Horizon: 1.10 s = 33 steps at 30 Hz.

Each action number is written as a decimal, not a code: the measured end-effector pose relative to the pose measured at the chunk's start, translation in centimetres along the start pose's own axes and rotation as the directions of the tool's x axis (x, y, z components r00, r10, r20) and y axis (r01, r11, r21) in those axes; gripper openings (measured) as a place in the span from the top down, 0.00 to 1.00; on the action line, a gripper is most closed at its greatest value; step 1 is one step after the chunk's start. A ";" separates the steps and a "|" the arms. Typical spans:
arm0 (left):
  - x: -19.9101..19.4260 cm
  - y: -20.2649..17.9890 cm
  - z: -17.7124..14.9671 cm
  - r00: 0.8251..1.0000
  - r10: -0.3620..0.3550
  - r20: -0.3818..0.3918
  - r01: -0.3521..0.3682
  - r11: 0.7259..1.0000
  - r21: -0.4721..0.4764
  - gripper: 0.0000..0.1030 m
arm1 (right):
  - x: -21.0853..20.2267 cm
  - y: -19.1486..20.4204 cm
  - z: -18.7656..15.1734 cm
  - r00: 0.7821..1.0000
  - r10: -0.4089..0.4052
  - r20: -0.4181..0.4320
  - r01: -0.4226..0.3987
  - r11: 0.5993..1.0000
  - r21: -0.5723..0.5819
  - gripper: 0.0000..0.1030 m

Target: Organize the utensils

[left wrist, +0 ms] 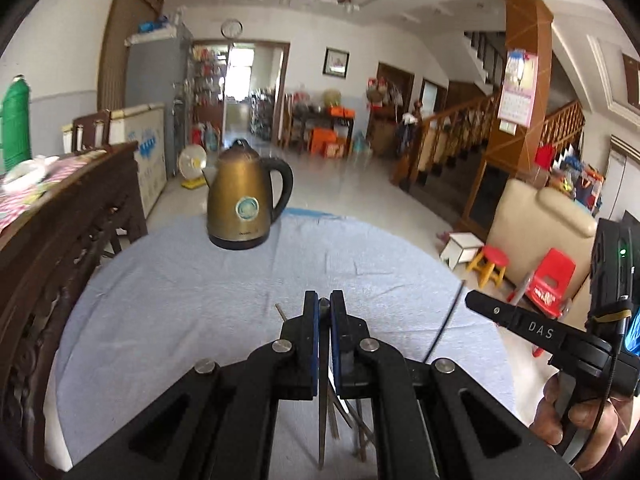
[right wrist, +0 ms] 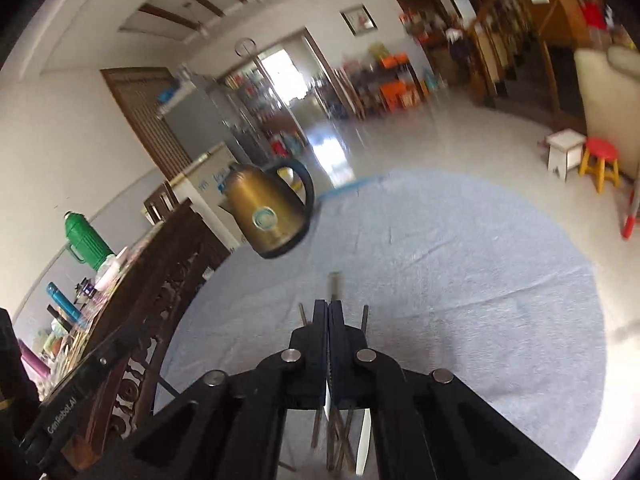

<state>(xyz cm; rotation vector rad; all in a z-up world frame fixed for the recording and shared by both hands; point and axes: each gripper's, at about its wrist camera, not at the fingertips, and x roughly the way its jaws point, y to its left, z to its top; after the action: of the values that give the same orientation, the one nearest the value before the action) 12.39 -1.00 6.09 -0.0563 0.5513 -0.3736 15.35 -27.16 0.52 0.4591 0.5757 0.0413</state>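
Note:
My left gripper (left wrist: 324, 301) is shut on a thin dark metal utensil (left wrist: 322, 408) that hangs down between its blue pads above the light blue cloth. Several loose utensils (left wrist: 352, 424) lie on the cloth below it; one thin stick (left wrist: 280, 312) pokes out left of the fingers. My right gripper (right wrist: 328, 305) is shut on a flat metal utensil (right wrist: 334, 286) whose tip sticks out past the fingers. Under it lie several more utensils (right wrist: 340, 440), among them a shiny blade (right wrist: 363, 444). The right gripper also shows at the right edge of the left wrist view (left wrist: 520, 320).
A gold electric kettle (left wrist: 244, 200) stands at the far side of the round table with the blue cloth (left wrist: 180, 300). A dark carved wooden table (left wrist: 60, 240) stands close on the left. Small stools (left wrist: 490, 266) and a red child's chair (left wrist: 552, 280) are on the floor to the right.

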 end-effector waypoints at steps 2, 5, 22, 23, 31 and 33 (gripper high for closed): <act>-1.3 -0.4 -0.3 1.000 0.010 0.028 -0.010 1.000 -0.002 0.95 | -1.6 1.4 -0.3 0.999 -0.015 0.051 0.017 0.999 -0.046 0.99; -2.4 -0.7 -0.6 0.999 0.013 0.048 -0.012 1.000 -0.011 0.95 | -3.5 2.5 -0.9 0.997 -0.009 0.083 0.017 0.996 -0.090 0.99; -3.3 -0.2 -2.4 0.999 0.026 0.048 -0.024 0.999 -0.042 0.95 | 10.5 -13.3 -0.7 0.892 -0.207 -0.403 0.309 0.928 0.208 0.73; -3.2 -0.2 -2.5 0.999 0.026 0.045 -0.024 0.999 -0.043 0.95 | 11.2 -13.4 -0.8 0.882 -0.221 -0.416 0.327 0.922 0.205 0.73; -3.2 0.1 -3.2 0.999 0.016 0.028 -0.015 0.999 -0.036 0.95 | 17.0 -12.4 -2.0 0.772 -0.388 -0.503 0.494 0.865 0.091 0.74; -3.2 0.3 -3.4 1.000 0.017 0.022 -0.016 0.999 -0.036 0.95 | 17.3 -11.5 -2.1 0.752 -0.440 -0.491 0.523 0.852 0.037 0.87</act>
<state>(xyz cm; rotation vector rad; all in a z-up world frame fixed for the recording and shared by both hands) 8.19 0.55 4.78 -0.0899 0.5357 -0.3467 27.76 -33.81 -14.91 0.4573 1.1753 -0.4154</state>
